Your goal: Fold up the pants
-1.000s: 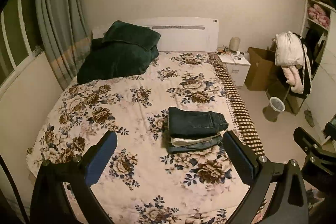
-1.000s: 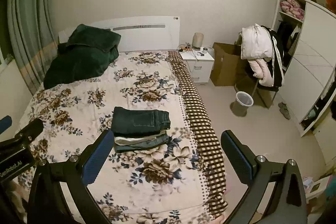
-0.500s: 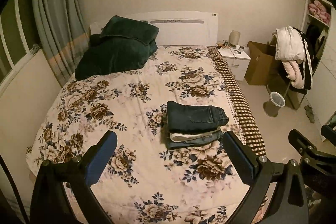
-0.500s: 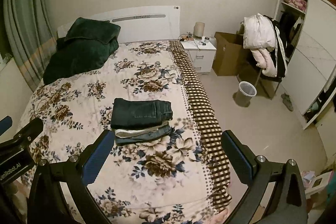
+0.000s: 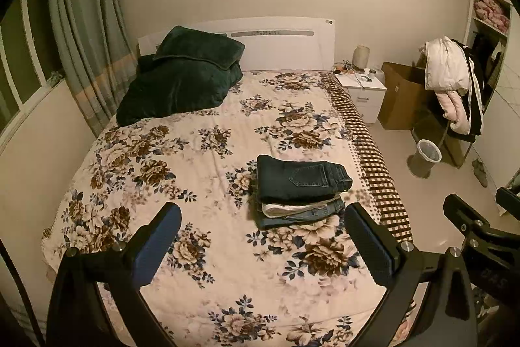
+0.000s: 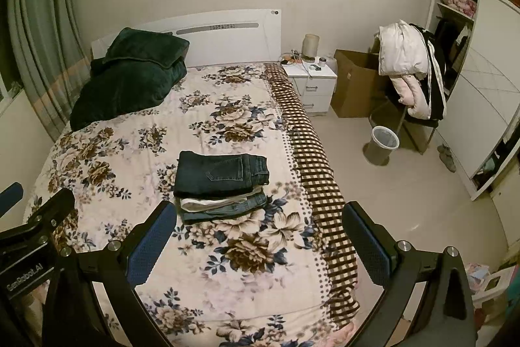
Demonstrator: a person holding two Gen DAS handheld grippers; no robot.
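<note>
**Ana:** Over by the left wall, what do you see?

**Ben:** Green curtains (image 5: 84,31), then a dark green velvet blanket (image 5: 182,80) heaped at the head of the bed, against the white headboard (image 5: 286,44).

**Ana:** And the left gripper (image 5: 260,246)?

**Ben:** Spread wide, nothing between its blue pads (image 5: 156,246). It hangs above the foot of the floral bedspread (image 5: 211,152), touching nothing.

**Ana:** Where are the pants?

**Ben:** Folded, in a stack of pants (image 5: 300,191) on the bedspread, right of centre, near the checkered border (image 5: 367,145). Dark jeans (image 6: 221,173) lie on top with a back pocket showing; under them a pale layer and lighter blue denim.

**Ana:** The right gripper (image 6: 260,246)?

**Ben:** Also wide apart and empty, with the stack just beyond its left finger (image 6: 152,243) in the right wrist view.

**Ana:** Further right?

**Ben:** A white nightstand (image 6: 313,90), a cardboard box (image 6: 354,86), a wastebasket (image 6: 382,145) on the floor, and a chair draped with a white jacket (image 6: 401,49), beside a white wardrobe (image 6: 481,100).
</note>
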